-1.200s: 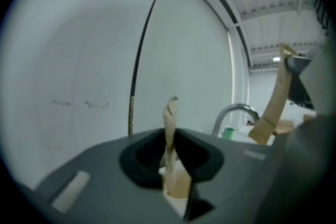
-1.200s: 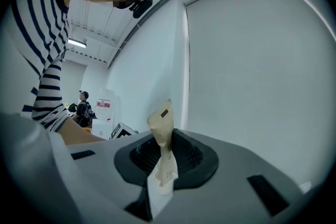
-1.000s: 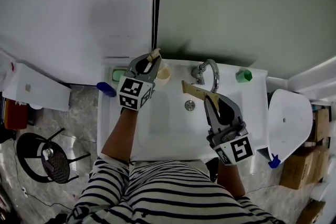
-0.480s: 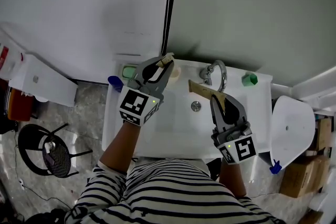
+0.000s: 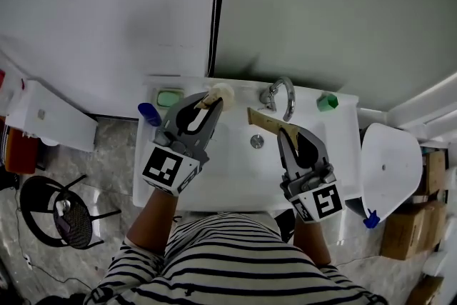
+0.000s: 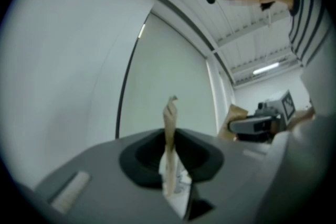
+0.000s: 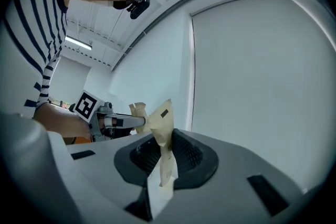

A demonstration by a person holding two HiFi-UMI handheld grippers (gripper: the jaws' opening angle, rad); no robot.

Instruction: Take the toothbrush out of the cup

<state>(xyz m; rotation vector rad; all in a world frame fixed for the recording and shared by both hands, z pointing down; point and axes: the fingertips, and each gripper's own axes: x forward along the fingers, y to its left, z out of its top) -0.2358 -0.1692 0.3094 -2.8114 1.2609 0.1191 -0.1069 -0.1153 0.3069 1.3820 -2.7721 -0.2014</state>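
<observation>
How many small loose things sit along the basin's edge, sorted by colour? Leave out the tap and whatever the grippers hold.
Green: 2, the block and the small object
Blue: 1, the blue object
Cream: 1, the cup
Total: 4

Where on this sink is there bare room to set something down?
Bare: the basin between the left gripper and right gripper, in front of the drain, and the right ledge near the green block. Crowded: the back ledge, with soap, cup and faucet.
</observation>
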